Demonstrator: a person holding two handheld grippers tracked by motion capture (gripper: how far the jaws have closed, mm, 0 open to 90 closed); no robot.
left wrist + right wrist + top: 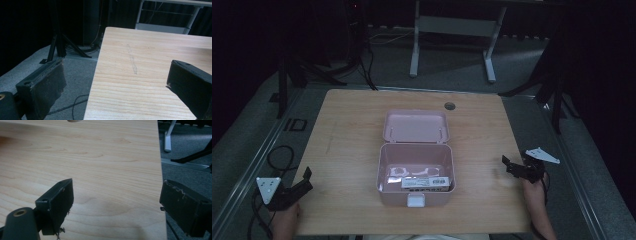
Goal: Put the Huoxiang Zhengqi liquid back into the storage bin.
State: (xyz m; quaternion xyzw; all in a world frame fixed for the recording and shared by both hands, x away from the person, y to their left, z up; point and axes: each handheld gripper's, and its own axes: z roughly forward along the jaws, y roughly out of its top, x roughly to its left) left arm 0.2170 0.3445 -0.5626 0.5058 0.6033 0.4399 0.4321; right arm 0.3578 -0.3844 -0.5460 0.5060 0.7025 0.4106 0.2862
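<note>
One pink box (416, 175) mid-table (352, 120), lid up, w/ white items inside. Your 2 grippers: left gripper (304, 179) and right gripper (508, 165) flank box, both released, holding nothing.

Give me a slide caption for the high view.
Open pink box centred on wooden table, left gripper and right gripper open at the near corners.

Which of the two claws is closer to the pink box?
The right claw looks slightly closer to the pink box; the left claw sits farther out, near the table's corner.
</note>
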